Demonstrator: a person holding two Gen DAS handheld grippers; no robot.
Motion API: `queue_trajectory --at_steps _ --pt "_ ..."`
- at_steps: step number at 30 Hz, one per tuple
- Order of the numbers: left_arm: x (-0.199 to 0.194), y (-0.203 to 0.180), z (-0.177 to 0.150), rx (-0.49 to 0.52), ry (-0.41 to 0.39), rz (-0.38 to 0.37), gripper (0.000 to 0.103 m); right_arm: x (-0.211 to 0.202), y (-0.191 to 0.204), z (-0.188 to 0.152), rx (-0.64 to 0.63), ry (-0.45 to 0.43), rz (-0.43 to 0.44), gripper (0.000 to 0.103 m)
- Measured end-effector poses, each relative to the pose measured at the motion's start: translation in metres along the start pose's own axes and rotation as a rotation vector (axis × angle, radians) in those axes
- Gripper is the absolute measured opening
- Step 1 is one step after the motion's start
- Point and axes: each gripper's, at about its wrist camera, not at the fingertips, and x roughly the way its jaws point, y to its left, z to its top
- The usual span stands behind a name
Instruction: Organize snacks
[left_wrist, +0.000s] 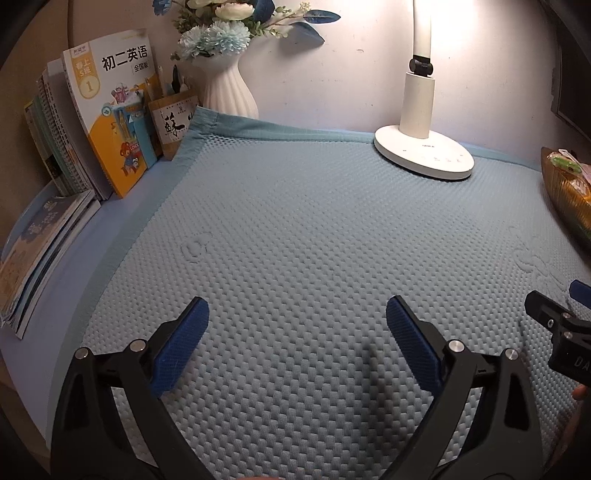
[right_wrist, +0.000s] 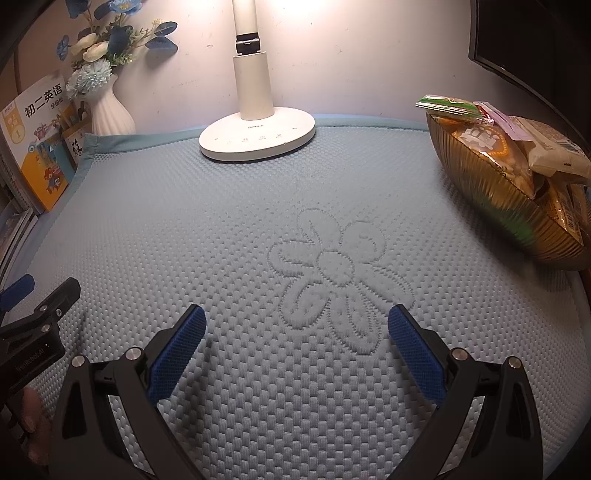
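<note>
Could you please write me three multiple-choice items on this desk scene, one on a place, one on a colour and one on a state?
1. Where is the gold bowl of snack packets?
A. right edge of the mat
B. beside the books
C. under the lamp

2. What colour are the tong pads?
A. red
B. blue
C. white

3. What state are the right tongs in?
A. shut on a packet
C. shut empty
B. open, holding nothing

Answers: 1 A, the bowl sits at the blue mat's right edge; 2 B, the pads show blue; 3 B, the jaws stand wide apart over bare mat, as do the left tongs.
</note>
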Motion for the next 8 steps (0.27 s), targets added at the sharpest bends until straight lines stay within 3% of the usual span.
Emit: queue_trajectory --at_steps 6,8 --pt "0.022 0.011 0.002 -0.064 0.134 -0.077 0.1 0.012 0.0 0.001 0.0 0.069 -0.012 0.098" --pt "0.029 0.01 0.002 -0.063 0.169 -0.069 0.1 0.014 0.001 0.0 -0.004 0.088 -0.019 0.098"
